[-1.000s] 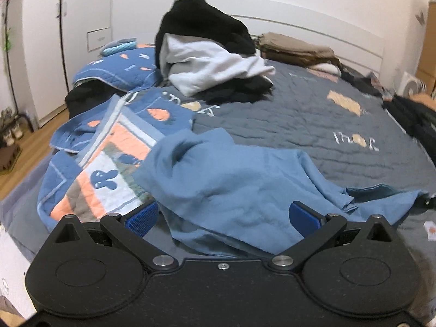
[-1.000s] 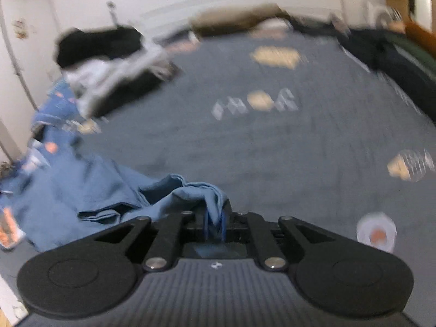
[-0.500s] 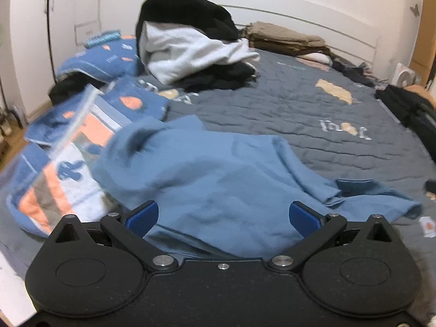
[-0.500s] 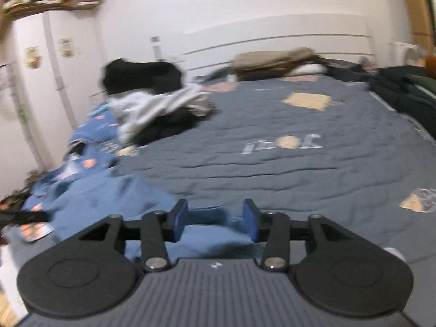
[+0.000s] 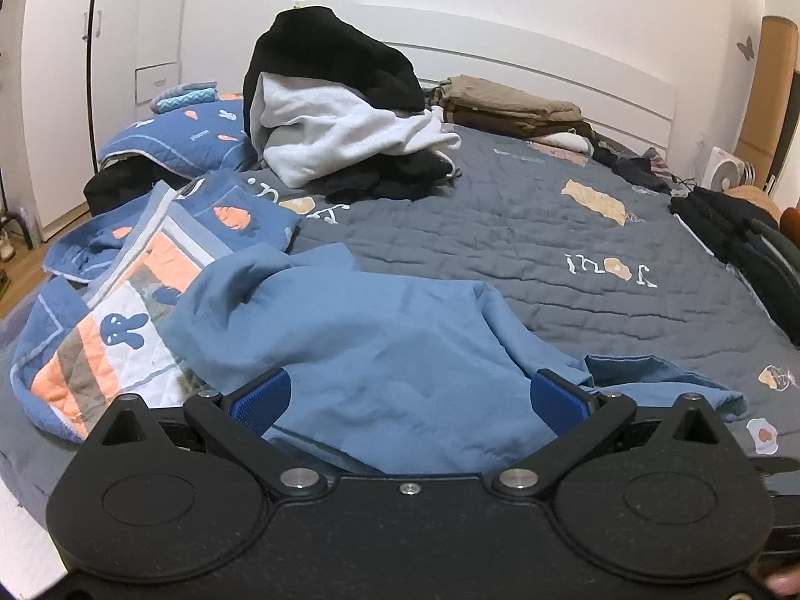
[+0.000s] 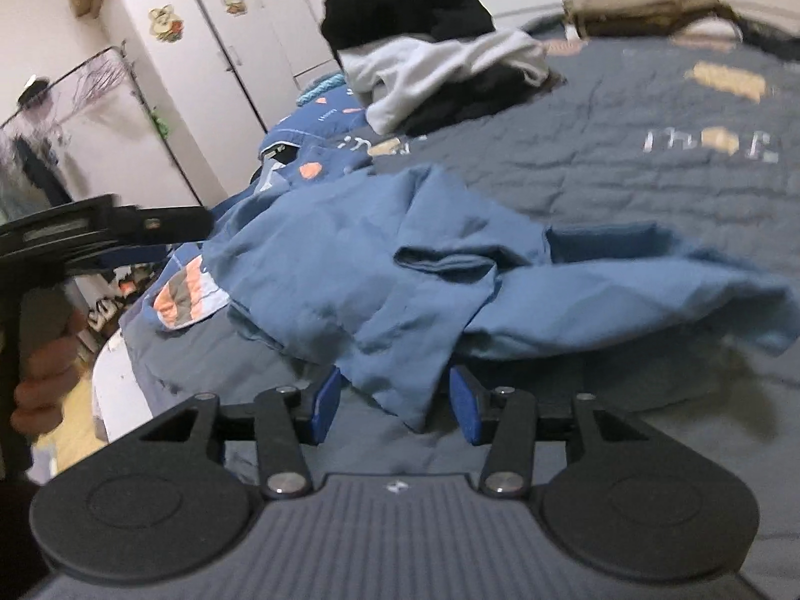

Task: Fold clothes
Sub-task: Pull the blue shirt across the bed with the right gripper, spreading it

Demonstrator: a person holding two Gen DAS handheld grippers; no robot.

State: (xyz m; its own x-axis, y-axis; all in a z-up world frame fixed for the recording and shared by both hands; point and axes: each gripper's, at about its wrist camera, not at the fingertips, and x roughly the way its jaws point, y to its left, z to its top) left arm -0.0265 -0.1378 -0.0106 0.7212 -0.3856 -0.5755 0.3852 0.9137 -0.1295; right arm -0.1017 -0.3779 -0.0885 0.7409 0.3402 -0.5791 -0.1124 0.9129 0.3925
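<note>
A crumpled light blue garment (image 5: 380, 350) lies on the near part of the grey bed quilt (image 5: 525, 230). My left gripper (image 5: 407, 402) is open, its blue pads wide apart over the garment's near edge. In the right wrist view the garment (image 6: 400, 270) spreads across the middle. My right gripper (image 6: 395, 402) is open, and a hanging corner of the garment lies between its pads. The left gripper's black body (image 6: 100, 230) and the hand holding it show at that view's left edge.
A pile of black, white and grey clothes (image 5: 340, 115) sits at the bed's far left. Folded tan clothes (image 5: 510, 110) lie by the headboard. A blue and orange patterned quilt (image 5: 125, 300) lies at the left. Dark clothes (image 5: 740, 235) line the right edge. White wardrobes (image 5: 100, 50) stand left.
My right gripper was shut on the blue garment, then opened and let it go; it now faces left toward the garment. The left gripper stayed open and shifted slightly.
</note>
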